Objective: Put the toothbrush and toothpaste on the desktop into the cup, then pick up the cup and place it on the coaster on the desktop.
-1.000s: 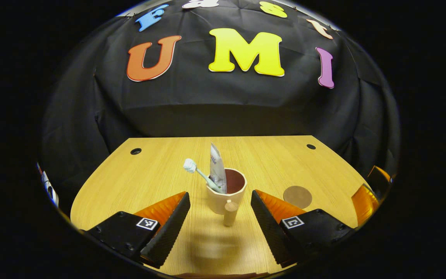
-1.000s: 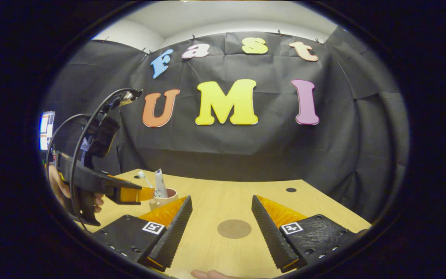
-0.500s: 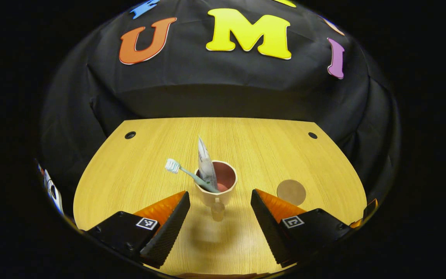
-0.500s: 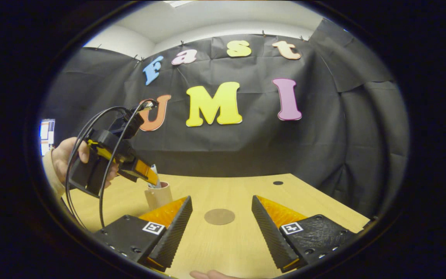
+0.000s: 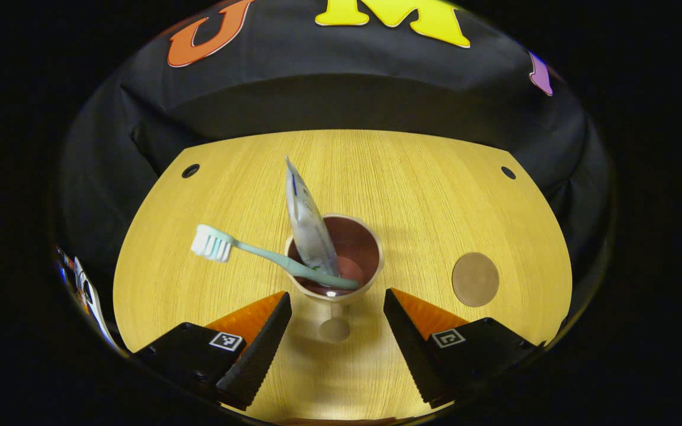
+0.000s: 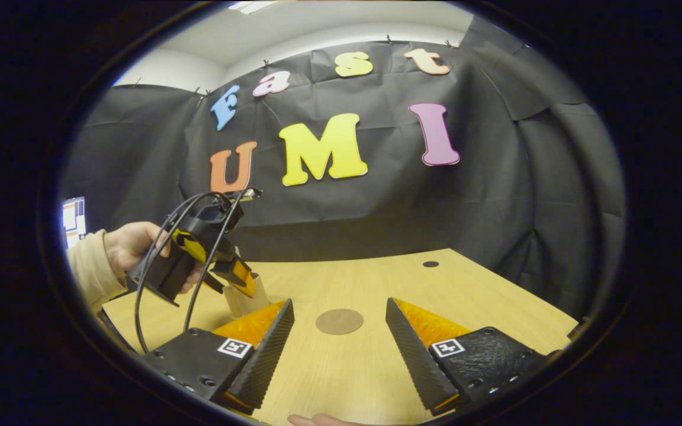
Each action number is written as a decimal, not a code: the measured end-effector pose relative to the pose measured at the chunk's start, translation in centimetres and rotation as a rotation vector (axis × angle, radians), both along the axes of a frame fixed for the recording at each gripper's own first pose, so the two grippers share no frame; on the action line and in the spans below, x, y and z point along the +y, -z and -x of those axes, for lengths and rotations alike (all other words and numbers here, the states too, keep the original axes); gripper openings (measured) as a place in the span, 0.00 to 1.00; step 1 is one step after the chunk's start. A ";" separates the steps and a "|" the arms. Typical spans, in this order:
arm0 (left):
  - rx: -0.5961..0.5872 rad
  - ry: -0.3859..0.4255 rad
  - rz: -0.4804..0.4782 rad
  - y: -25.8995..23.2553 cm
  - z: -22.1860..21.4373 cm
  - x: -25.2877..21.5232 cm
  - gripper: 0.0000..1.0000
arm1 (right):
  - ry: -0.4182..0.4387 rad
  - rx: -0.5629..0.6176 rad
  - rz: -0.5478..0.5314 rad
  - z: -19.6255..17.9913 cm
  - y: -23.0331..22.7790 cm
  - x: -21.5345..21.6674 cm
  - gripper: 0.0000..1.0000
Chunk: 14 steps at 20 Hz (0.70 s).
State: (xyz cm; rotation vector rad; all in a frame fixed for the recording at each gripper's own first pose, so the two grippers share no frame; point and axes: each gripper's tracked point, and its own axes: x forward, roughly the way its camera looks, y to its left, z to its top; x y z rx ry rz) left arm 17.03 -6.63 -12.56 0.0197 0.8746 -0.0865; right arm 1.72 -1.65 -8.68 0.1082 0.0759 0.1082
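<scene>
the cup (image 5: 335, 260), loaded with toothbrush (image 5: 258, 254) and toothpaste (image 5: 308, 228), is seen upright on the desktop (image 5: 412, 189) just ahead of the spread, empty left gripper (image 5: 336, 331), coaster (image 5: 475, 279) to its right, right gripper (image 6: 338, 343) likewise spread and farther off.

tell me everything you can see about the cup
The cup is a small beige mug, seemingly ceramic, with a reddish-brown inside and a short knob-like handle pointing toward the left gripper. It stands upright on the wooden desk, left of the round brown coaster and apart from it. The toothpaste tube and toothbrush stand in it, leaning left over the rim. Nothing grips it.
</scene>
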 end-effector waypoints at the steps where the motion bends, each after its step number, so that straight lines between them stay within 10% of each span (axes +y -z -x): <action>1: 0.017 0.005 0.000 0.5 -0.2 -0.2 0.99 | 0.003 0.002 -0.001 -0.1 0.1 -0.1 0.94; 14: 0.176 -0.027 0.066 4.8 0.3 -0.2 0.61 | 0.002 0.050 0.007 -0.8 2.0 0.4 0.99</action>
